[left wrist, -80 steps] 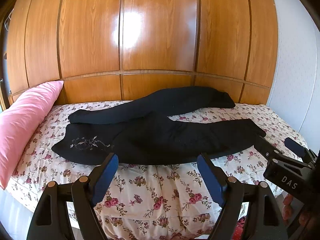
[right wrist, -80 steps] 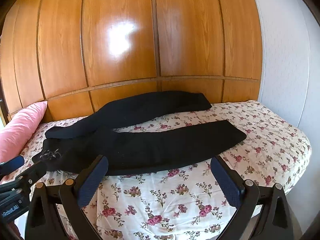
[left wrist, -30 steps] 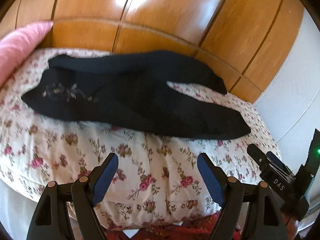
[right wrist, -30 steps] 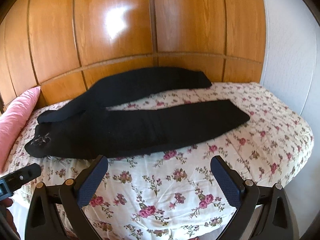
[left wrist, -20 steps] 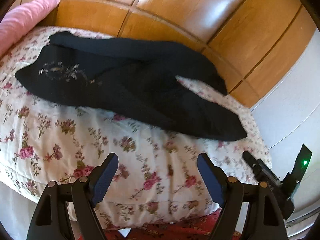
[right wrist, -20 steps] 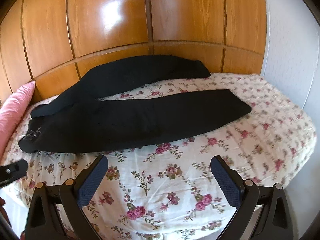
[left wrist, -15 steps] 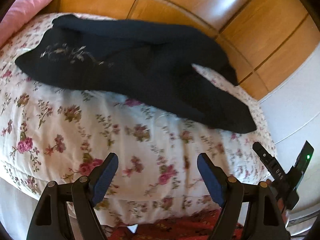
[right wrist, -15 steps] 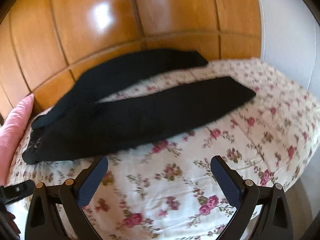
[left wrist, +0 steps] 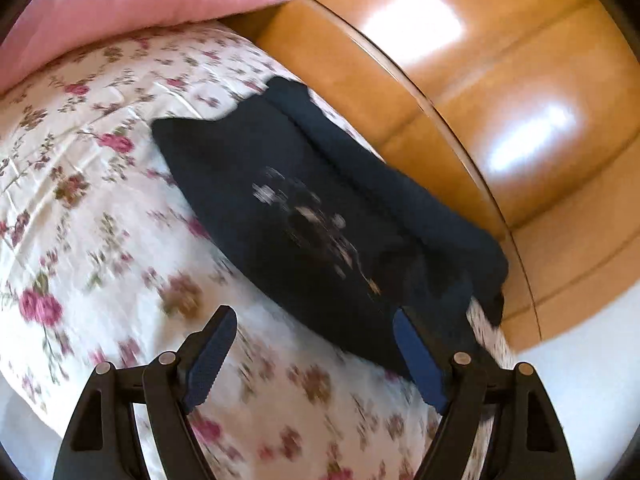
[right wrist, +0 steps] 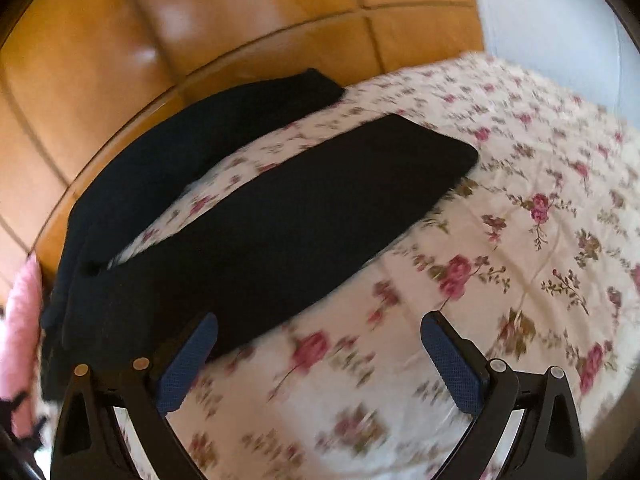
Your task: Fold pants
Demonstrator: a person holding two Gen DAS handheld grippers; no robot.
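Note:
Black pants (left wrist: 320,232) lie spread on a floral bedspread (left wrist: 100,208). In the left wrist view I see the waist end, with a pale embroidered motif (left wrist: 304,216) on the hip. My left gripper (left wrist: 316,354) hovers open just before the near edge of the waist, nothing between its blue pads. In the right wrist view the two legs (right wrist: 280,216) fan apart, the near one ending in a hem (right wrist: 452,152). My right gripper (right wrist: 320,360) is open over the bedspread beside the near leg, its left pad (right wrist: 188,360) over the cloth edge.
A pink pillow (left wrist: 132,4) lies at the head of the bed, beyond the waistband. A glossy wooden panel wall (left wrist: 460,92) runs along the far side of the bed. A pale wall (right wrist: 560,28) stands past the foot end.
Both grippers have swung down close over the bed. The left one has shifted towards the waist end, the right one towards the near leg. The pants lie as before.

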